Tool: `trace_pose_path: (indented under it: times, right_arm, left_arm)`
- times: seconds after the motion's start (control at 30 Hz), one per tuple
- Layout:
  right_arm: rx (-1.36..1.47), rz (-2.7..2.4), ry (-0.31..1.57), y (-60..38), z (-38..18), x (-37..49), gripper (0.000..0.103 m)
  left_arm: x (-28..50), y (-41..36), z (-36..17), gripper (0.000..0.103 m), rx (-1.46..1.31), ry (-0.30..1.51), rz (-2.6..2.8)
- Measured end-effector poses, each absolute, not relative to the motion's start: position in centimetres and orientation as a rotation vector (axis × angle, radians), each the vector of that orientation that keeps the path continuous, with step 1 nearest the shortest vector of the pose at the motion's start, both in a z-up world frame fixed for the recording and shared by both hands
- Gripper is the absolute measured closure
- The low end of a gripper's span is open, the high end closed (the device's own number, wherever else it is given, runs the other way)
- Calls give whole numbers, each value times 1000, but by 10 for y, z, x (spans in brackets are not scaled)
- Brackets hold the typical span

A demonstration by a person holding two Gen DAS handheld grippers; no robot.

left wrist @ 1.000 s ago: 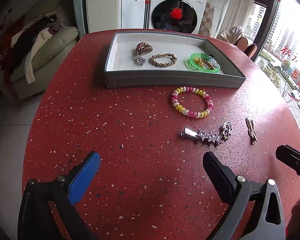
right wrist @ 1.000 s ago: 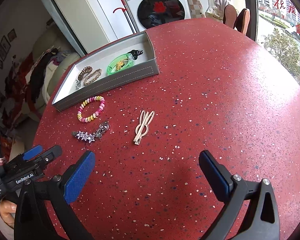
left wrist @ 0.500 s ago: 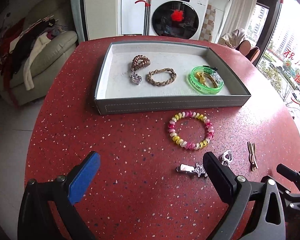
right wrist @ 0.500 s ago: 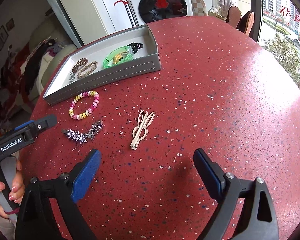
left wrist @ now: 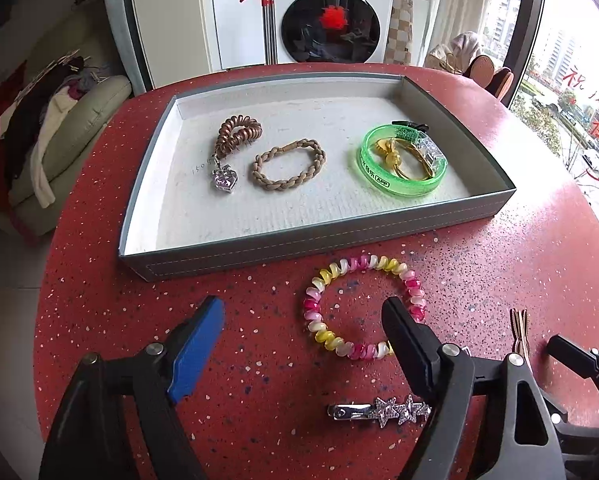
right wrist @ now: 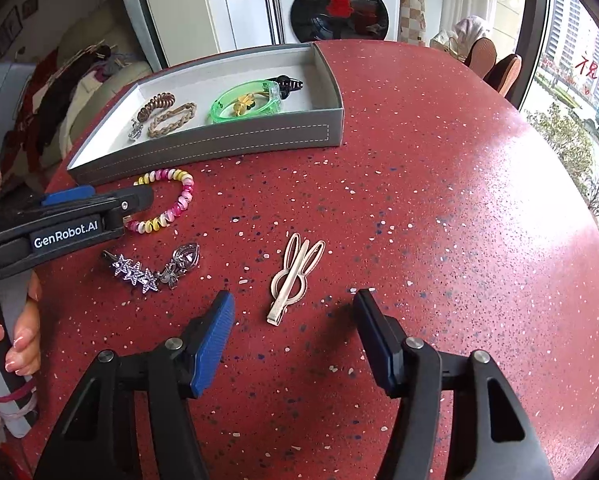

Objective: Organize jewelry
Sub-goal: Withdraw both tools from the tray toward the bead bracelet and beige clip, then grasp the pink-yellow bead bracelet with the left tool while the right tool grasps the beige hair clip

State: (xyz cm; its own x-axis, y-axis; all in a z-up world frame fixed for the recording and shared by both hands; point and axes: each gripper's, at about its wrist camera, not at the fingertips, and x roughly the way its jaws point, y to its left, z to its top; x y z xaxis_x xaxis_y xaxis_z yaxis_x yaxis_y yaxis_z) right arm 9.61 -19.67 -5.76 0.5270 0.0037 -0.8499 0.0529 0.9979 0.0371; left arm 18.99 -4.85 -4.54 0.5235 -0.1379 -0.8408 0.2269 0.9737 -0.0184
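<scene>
Right hand-held gripper: jaws apart, closing, clip on worktop just ahead between them, untouched. Clip's long axis runs away from gripper, tilted right.

Left hand-held gripper: apart, closing, over coil bracelet, unclamped; tray beyond.

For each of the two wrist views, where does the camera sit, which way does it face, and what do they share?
Left wrist: behind the left gripper, angled down over the spiral bracelet toward the tray; jaws closing, empty.
Right wrist: behind the right gripper, angled down at the bunny clip; jaws closing, not yet touching it; a hand shows at left.
Shared: tray, bracelet, star clip, bunny clip, washing machine.
</scene>
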Motion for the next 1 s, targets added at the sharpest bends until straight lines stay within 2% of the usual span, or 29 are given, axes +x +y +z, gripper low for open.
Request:
trace_pose_path:
  times: [0.13, 0.2, 0.33, 0.57, 0.67, 0.73, 0.8, 0.87, 1.0]
  right_arm:
    - [1, -29, 1006, -193, -59, 94, 45]
    - [-4, -23, 1002, -193, -58, 94, 46]
    - [-7, -9, 1001, -192, -58, 93, 51]
    - [-8, -6, 1006, -192, -57, 93, 56]
    - [-13, 0, 1010, -191, -56, 93, 65]
    - [-17, 8, 1011, -190, -56, 92, 73]
    - [-18, 15, 1012, -189, -56, 92, 89]
    - [-16, 17, 1007, -189, -55, 91, 94]
    - [29, 32, 992, -195, -54, 87, 94]
  left_arm:
    - [192, -55, -50, 7, 120, 1001, -228]
    - [192, -58, -54, 17, 135, 1014, -231]
    - [191, -58, -54, 20, 134, 999, -247]
    - [185, -65, -52, 36, 150, 990, -289]
    - [183, -67, -50, 48, 152, 988, -304]
    - [182, -69, -50, 50, 158, 984, -309]
    - [181, -69, -49, 74, 165, 977, -311]
    - [181, -67, -49, 74, 159, 976, -317]
    - [182, -57, -48, 74, 109, 981, -324]
